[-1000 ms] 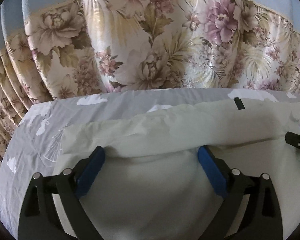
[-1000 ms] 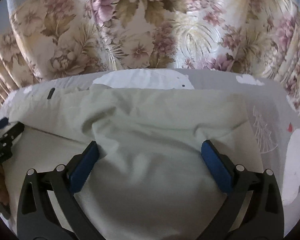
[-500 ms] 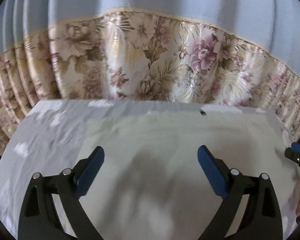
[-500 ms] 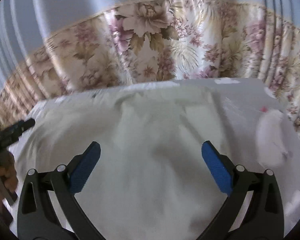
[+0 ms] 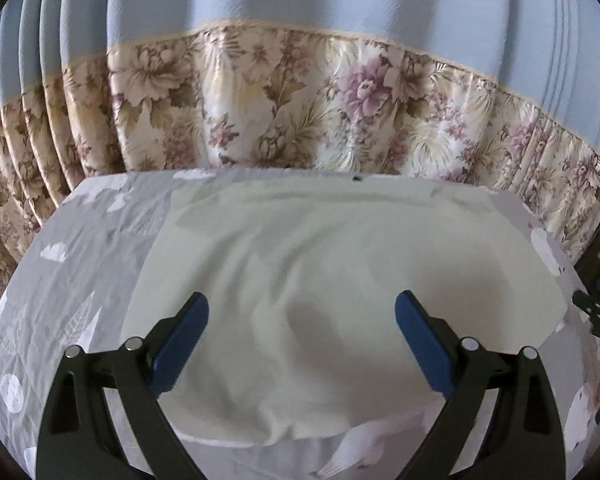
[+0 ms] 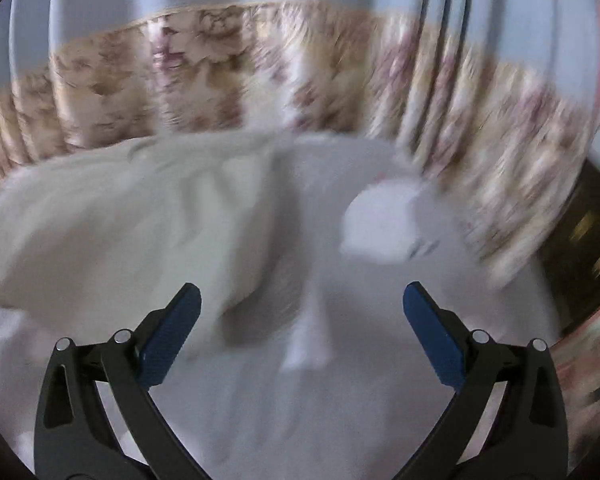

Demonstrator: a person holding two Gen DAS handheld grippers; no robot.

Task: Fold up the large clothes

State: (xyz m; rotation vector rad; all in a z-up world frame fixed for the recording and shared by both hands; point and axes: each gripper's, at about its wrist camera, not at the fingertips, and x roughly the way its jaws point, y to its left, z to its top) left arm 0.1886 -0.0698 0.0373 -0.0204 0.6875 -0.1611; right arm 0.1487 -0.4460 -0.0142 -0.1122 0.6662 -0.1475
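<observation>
The left gripper (image 5: 302,316) is hanging with its blue pads spread wide apart, nothing between them; beneath it the pale cream garment (image 5: 340,264) is lying across the middle of the frame on a bed; the bedsheet (image 5: 80,272) is grey with white shapes printed on it, showing at the left, along the bottom and at the right edge. The garment's far edge is running along the back of the bed, where a small dark tag (image 5: 356,178) is sitting at upper centre; its near edge is curling in a soft fold at lower centre, between the gripper's black arms. Behind the bed a curtain (image 5: 300,112) is filling the upper half, plain blue above and floral below. At the far right edge of this view a bit of the other tool is peeking in, with what looks like a hand behind it.

Over to the right wrist view, and it is heavily blurred; the right gripper (image 6: 302,312) is also standing wide open, gripping nothing; the garment (image 6: 120,232) is sitting in the left half of the frame, its edge reaching the left blue pad (image 6: 170,336); whether they are touching, I cannot tell. Grey bedsheet (image 6: 340,380) is filling the centre and bottom, with a white patch at centre right; the curtain (image 6: 260,80) is smearing across the top.
</observation>
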